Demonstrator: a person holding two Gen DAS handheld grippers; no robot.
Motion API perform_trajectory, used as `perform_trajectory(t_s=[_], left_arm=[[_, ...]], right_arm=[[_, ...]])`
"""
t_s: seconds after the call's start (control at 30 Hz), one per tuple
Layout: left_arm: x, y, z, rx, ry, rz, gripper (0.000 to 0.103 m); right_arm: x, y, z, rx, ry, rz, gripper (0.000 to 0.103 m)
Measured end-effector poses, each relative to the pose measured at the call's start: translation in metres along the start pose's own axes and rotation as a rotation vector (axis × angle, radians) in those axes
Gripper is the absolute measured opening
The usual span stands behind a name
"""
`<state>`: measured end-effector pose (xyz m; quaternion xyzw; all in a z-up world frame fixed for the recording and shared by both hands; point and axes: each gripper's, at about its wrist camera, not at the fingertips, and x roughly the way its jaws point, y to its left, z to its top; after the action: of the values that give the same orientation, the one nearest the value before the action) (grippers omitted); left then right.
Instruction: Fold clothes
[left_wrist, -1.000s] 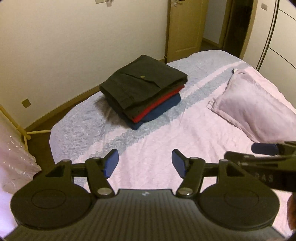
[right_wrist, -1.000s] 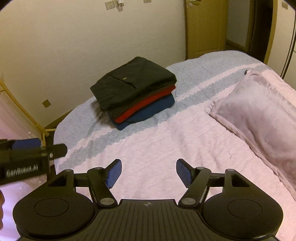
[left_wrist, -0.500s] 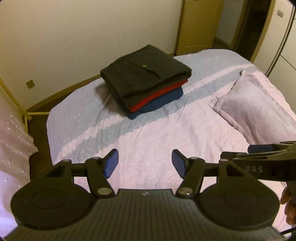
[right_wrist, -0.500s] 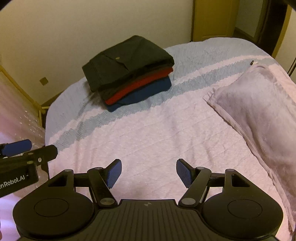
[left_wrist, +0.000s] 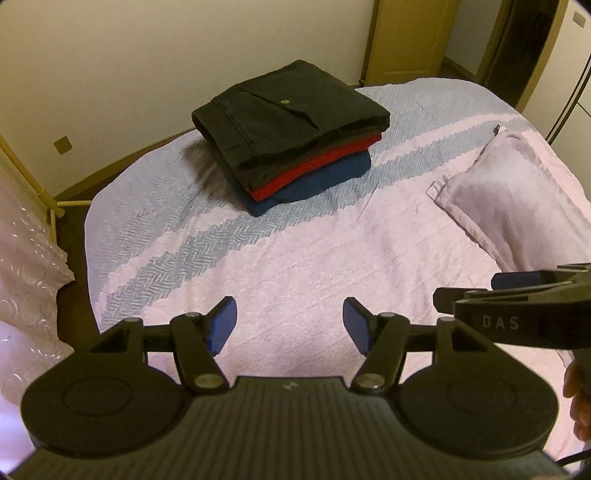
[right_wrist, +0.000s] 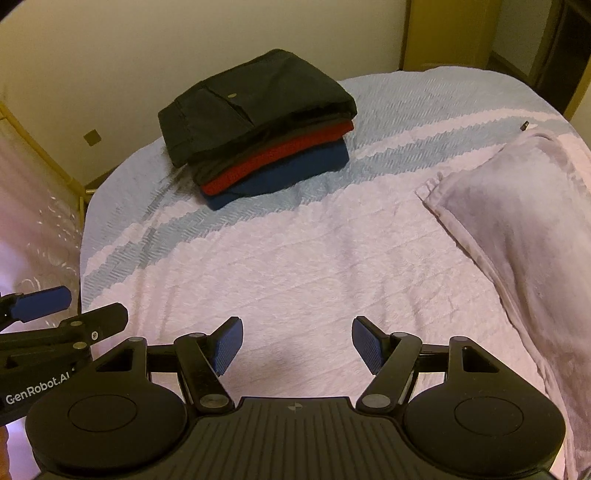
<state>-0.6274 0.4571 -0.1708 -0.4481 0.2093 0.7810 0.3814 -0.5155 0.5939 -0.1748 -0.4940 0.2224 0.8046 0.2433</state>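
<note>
A stack of folded clothes (left_wrist: 291, 129) (right_wrist: 258, 125) lies on the far part of the bed: a black garment with a button on top, a red one under it, a blue one at the bottom. My left gripper (left_wrist: 290, 325) hangs open above the bare pink bedspread, well short of the stack, nothing between its blue pads. My right gripper (right_wrist: 297, 345) is open too, over the same stretch of bedspread. Each gripper shows at the edge of the other's view, side by side.
The bed (left_wrist: 295, 266) has a pink and blue-grey patterned cover. A pink pillow (left_wrist: 517, 199) (right_wrist: 524, 221) lies at the right. A pale wall, a wooden door (left_wrist: 406, 37) and a wardrobe stand beyond. Pink curtain fabric (left_wrist: 26, 288) and a wooden frame are at the left.
Both grippers have moved forward and down over the bed and tilted lower; the stack and pillow sit higher in view. Both stay open and empty.
</note>
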Motion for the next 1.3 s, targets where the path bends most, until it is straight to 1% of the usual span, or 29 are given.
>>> perform_trajectory(t_s=[0.23, 0.5, 0.8, 1.3], left_arm=[[0.014, -0.009, 0.007, 0.002, 0.020, 0.011, 0.060], [0.022, -0.013, 0.016, 0.003, 0.022, 0.010, 0.060], [0.033, -0.017, 0.026, 0.005, 0.019, 0.030, 0.060], [0.051, -0.008, 0.044, -0.018, 0.017, 0.057, 0.060]], right_arm=[[0.010, -0.014, 0.003, 0.005, -0.002, 0.016, 0.069], [0.017, -0.026, 0.010, 0.033, -0.018, 0.017, 0.069], [0.026, -0.030, 0.018, 0.037, -0.019, 0.016, 0.069], [0.044, -0.027, 0.037, 0.023, -0.011, 0.019, 0.069]])
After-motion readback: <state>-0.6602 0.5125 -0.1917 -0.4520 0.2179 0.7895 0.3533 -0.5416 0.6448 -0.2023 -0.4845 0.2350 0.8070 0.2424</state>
